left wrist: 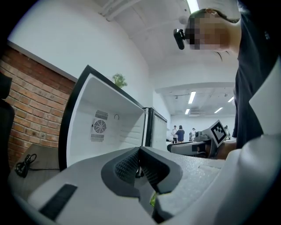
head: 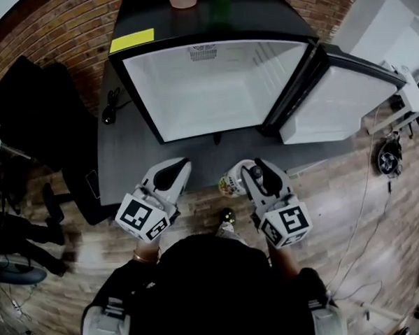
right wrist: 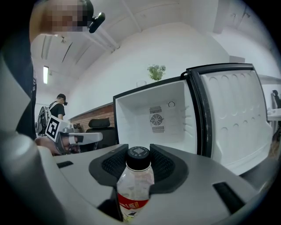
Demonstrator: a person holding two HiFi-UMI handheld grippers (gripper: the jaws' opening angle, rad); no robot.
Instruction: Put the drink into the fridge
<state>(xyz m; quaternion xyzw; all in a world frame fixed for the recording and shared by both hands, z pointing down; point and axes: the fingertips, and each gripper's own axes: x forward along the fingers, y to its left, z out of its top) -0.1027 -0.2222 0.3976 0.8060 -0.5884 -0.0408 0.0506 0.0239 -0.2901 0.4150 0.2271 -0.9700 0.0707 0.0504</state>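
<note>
We find the clear plastic drink bottle with black cap and red label (right wrist: 135,180) clamped in the right gripper (right wrist: 138,161), held short of the open black, white-lined fridge (head: 213,100) — placing it inside remains. The left gripper (left wrist: 139,163) is closed on nothing.

— What sort of place was it?
— An open-plan office. Left of the fridge (head: 212,93) a black chair (head: 25,117) stood by a brick wall (head: 48,32). Beyond the fridge were strip lights (left wrist: 192,97) and people (left wrist: 178,133) standing about.
</note>
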